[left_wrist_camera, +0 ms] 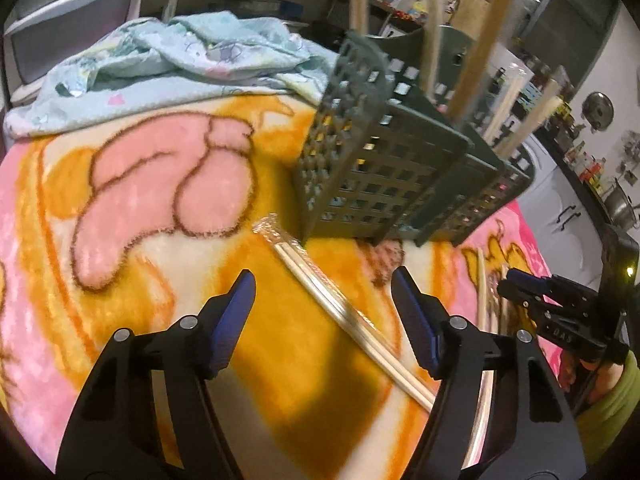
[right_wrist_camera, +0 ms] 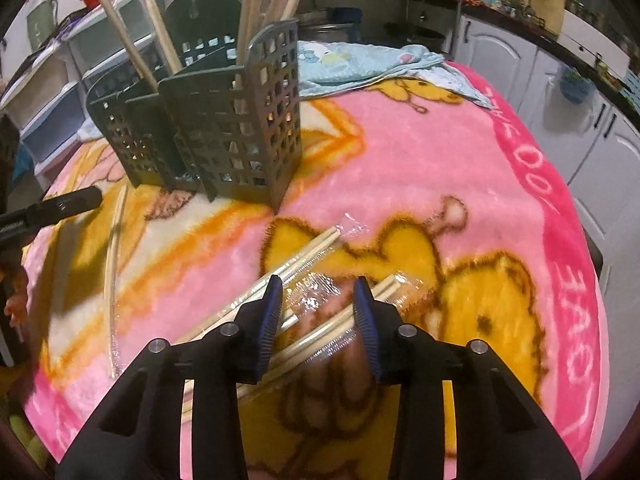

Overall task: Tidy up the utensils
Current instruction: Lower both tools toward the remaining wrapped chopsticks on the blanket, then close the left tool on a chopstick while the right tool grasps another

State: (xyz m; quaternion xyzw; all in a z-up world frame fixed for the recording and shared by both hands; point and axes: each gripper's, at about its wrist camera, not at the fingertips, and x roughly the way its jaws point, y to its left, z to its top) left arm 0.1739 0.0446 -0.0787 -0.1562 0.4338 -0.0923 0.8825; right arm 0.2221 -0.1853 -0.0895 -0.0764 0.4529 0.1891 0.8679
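Left gripper (left_wrist_camera: 323,292) jaws open astride wrapped chopsticks (left_wrist_camera: 320,284); right gripper (right_wrist_camera: 319,296) jaws open over chopstick pile (right_wrist_camera: 320,336), caddy (right_wrist_camera: 240,120) beyond.

Left hand-held gripper (left_wrist_camera: 323,294): matte black moulded arms, blue ribbed pads (left_wrist_camera: 236,316) on the inner faces, round silver screw heads at the pivots. Right hand-held gripper (right_wrist_camera: 318,300): same build and colours; faint embossed lettering on its black side. Wearer: green sleeve (left_wrist_camera: 616,400).
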